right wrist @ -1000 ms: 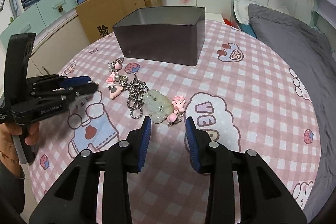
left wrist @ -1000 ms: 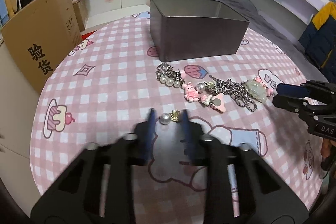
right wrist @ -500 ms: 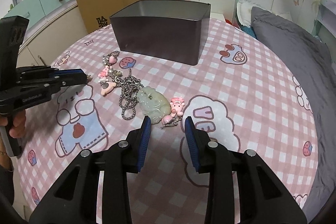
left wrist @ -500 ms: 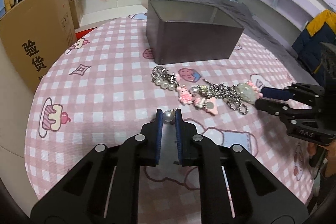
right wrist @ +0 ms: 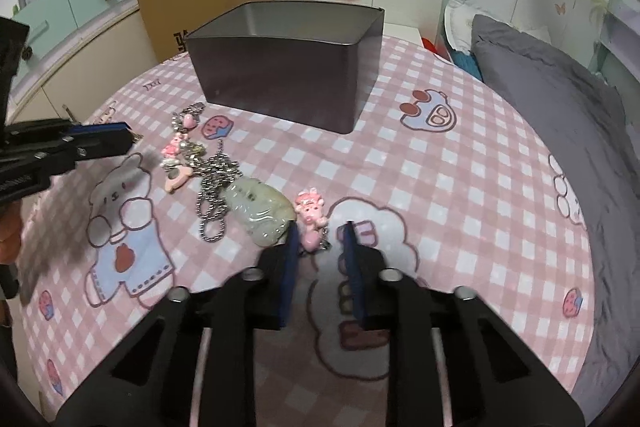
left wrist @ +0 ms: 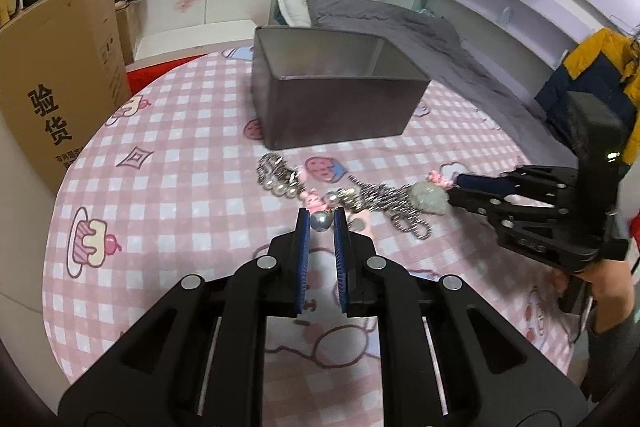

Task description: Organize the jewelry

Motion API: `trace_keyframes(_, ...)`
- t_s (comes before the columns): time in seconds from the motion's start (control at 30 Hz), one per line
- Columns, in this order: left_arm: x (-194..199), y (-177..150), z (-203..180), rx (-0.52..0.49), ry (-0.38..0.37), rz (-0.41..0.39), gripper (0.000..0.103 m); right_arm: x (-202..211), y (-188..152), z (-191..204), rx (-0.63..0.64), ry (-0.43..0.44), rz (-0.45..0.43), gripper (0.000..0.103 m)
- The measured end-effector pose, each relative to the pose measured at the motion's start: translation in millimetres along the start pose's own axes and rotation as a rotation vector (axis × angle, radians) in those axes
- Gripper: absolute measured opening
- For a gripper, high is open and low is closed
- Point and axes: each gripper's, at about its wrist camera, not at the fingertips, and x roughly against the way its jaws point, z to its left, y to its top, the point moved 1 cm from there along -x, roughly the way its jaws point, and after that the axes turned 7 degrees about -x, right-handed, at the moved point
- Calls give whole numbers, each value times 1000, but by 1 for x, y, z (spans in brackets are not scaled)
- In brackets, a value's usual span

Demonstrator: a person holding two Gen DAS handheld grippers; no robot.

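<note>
My left gripper (left wrist: 320, 223) is shut on a pearl earring (left wrist: 321, 222) and holds it above the pink checked tablecloth. Jewelry lies in a row ahead: a pearl piece (left wrist: 278, 183), pink charms (left wrist: 314, 199), a silver chain (left wrist: 394, 205) and a jade pendant (left wrist: 430, 199). My right gripper (right wrist: 320, 241) is open around a pink charm (right wrist: 310, 213), with the jade pendant (right wrist: 260, 211) just left of its left finger. The open grey tin box (right wrist: 288, 75) stands behind, also seen in the left wrist view (left wrist: 336, 99).
The round table (right wrist: 460, 167) has a pink checked cloth. A cardboard box (left wrist: 60, 79) stands off its left edge, a bed with grey bedding (right wrist: 560, 87) to the right. My left gripper shows in the right wrist view (right wrist: 120, 133).
My left gripper has shut on the pearl earring and lifted it off the cloth. My right gripper has moved forward so its jaws straddle the pink charm.
</note>
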Motion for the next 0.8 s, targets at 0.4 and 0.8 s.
trace_keyframes(0.4, 19, 60, -8, -25, -104, -101, 12, 40, 35, -9, -9, 53, -113, 14)
trace_keyframes(0.8, -21, 112, 5, -2, -115, -42, 12, 46, 112, 2, -30, 169, -225, 14)
